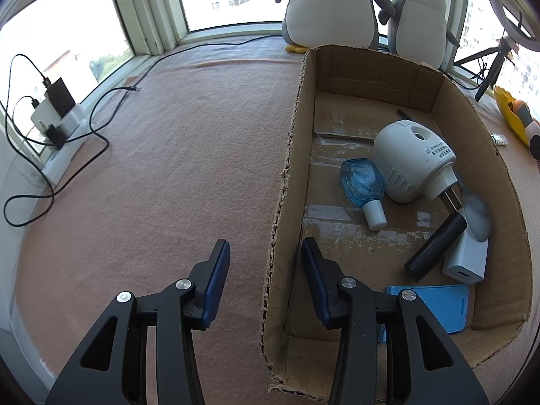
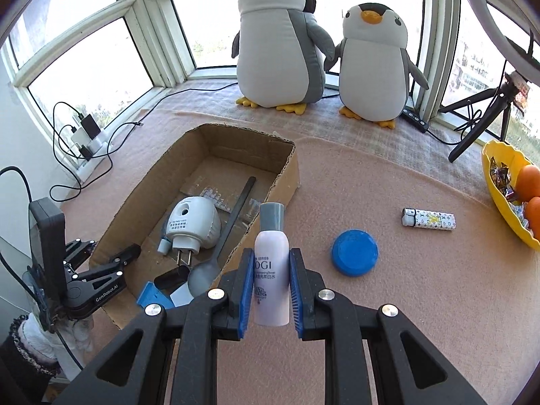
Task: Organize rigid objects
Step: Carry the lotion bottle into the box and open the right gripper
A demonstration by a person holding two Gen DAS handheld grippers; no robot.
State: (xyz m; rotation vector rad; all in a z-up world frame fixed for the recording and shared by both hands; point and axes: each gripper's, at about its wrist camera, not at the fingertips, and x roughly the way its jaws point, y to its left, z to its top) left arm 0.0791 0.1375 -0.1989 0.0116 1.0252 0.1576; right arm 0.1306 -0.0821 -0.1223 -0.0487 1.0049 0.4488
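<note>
A cardboard box (image 1: 472,128) (image 2: 158,175) lies on the pink mat. It holds a white plug-in device (image 1: 410,162) (image 2: 194,222), a blue bottle (image 1: 362,184), a black cylinder (image 1: 435,248), a white charger (image 1: 467,258), a blue holder (image 1: 442,305) and a grey spoon (image 2: 222,239). My left gripper (image 1: 265,253) is open, its jaws astride the box's left wall. My right gripper (image 2: 271,263) is shut on a pale pink toner bottle (image 2: 271,270), just right of the box. A blue lid (image 2: 354,251) and a patterned lighter (image 2: 428,218) lie on the mat to the right.
Two plush penguins (image 2: 280,44) (image 2: 374,64) stand at the window. A yellow bowl (image 2: 499,182) with oranges sits far right beside a black tripod (image 2: 479,128). Chargers and cables (image 1: 57,114) lie at the left window sill.
</note>
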